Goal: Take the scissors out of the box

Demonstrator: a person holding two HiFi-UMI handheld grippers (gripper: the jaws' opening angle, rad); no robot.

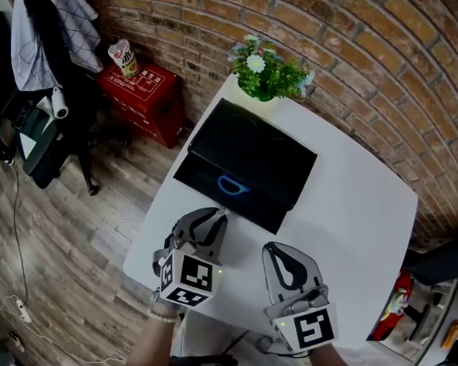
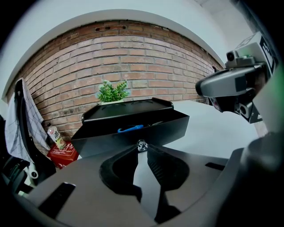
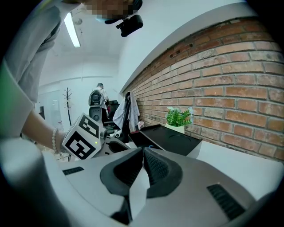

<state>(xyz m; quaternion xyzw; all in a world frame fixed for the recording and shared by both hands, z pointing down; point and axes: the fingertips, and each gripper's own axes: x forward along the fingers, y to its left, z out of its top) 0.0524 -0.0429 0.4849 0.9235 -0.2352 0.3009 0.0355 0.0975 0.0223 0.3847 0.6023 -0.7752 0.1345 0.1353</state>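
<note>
A flat black box (image 1: 250,150) lies on the white table (image 1: 354,209) with its front drawer (image 1: 242,203) pulled out. Blue-handled scissors (image 1: 231,187) lie inside the drawer, also visible in the left gripper view as scissors (image 2: 131,128). My left gripper (image 1: 218,212) is at the drawer's front, its jaws shut on the small clear drawer knob (image 2: 142,145). My right gripper (image 1: 272,249) hovers over the table to the right of the left one, short of the box, jaws shut with nothing between them (image 3: 143,150).
A potted green plant (image 1: 267,71) stands behind the box by the brick wall. A red crate (image 1: 142,98) with a cup on it sits on the wooden floor at the left, near a chair with clothes. The table edge is close under my grippers.
</note>
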